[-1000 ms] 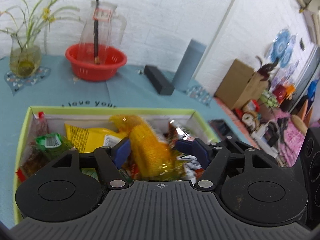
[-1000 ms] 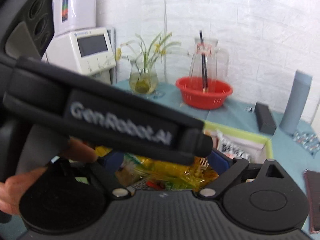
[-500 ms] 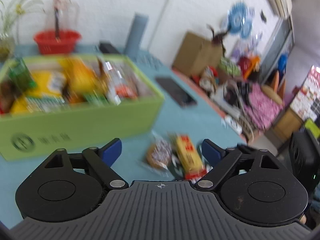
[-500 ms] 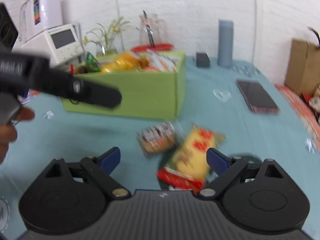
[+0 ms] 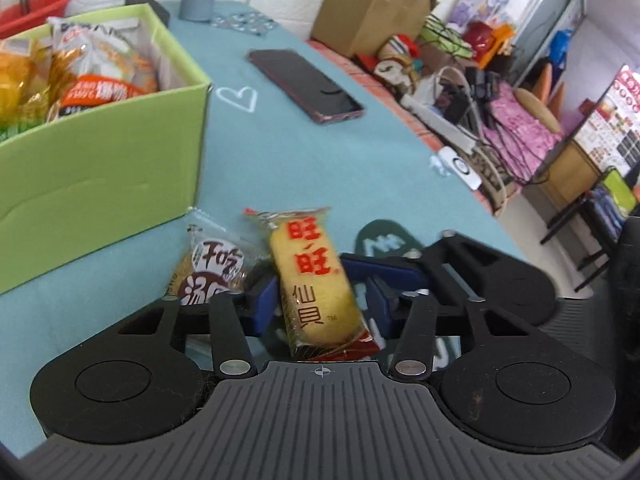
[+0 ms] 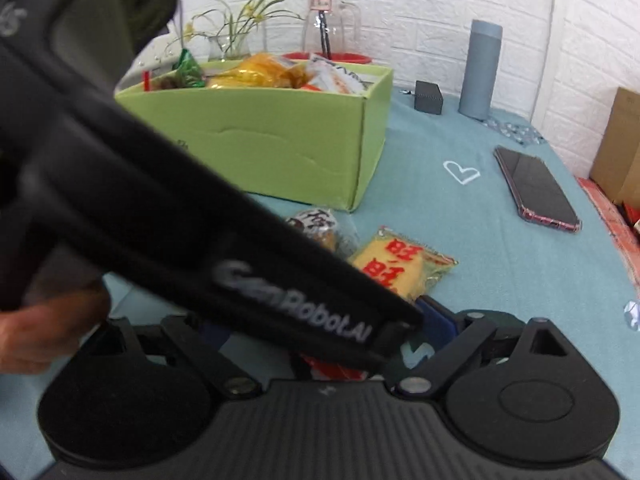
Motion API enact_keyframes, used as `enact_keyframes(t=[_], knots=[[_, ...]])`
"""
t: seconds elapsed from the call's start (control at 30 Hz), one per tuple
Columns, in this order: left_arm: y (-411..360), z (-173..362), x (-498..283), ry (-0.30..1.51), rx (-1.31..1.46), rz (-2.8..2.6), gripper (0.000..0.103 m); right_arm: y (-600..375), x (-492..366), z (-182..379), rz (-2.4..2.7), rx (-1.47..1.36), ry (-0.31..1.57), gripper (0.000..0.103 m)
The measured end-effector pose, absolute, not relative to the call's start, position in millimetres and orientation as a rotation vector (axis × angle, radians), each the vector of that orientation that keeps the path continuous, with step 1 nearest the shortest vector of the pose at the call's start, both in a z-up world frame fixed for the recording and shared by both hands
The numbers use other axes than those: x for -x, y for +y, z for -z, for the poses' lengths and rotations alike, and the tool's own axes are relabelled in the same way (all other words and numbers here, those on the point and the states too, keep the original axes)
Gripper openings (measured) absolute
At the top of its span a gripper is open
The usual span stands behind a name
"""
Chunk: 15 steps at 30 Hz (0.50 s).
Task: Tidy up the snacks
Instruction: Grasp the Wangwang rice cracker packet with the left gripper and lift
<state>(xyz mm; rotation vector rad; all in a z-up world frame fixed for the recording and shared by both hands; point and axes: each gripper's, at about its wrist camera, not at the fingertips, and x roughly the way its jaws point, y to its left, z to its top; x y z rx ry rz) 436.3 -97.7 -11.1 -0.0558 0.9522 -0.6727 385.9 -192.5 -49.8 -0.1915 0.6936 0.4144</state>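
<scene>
Left wrist view: left gripper point(image 5: 316, 300) has just been closing, its blue pads now clenched on the yellow rice cracker packet point(image 5: 312, 280), which sits between them on the teal-covered bench point(image 5: 300, 160). A round brown biscuit packet point(image 5: 212, 268) lies touching its left side. The green snack box point(image 5: 100, 184), full of packets, stands just behind. A phone point(image 5: 306, 84) lies further back on the bench.

Right wrist view: right gripper point(image 6: 320, 332) released, jaws wide, nothing pressed between them; the left gripper's black body point(image 6: 200, 248) crosses in front and hides most of the gap. The rice cracker packet point(image 6: 400, 268) shows beyond it, near the box point(image 6: 280, 148). A hand point(image 6: 44, 332) is at the left edge. Grey bottle point(image 6: 480, 68) at back.
</scene>
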Motion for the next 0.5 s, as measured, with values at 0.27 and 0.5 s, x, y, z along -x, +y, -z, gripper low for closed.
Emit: enact_keyframes(t=[0.27,0.5], knots=[[-37.9,11.5,-351.4,0.927,0.048,0.599,0.021,-138.9,-303.2,46.1,-0.552,0.214,0.673,0.094],[44.4,13.5,-276.5,0.891,0.182,0.4,0.025,-70.6,-256.5,49.9,-0.725,0.316,0.637,0.094]])
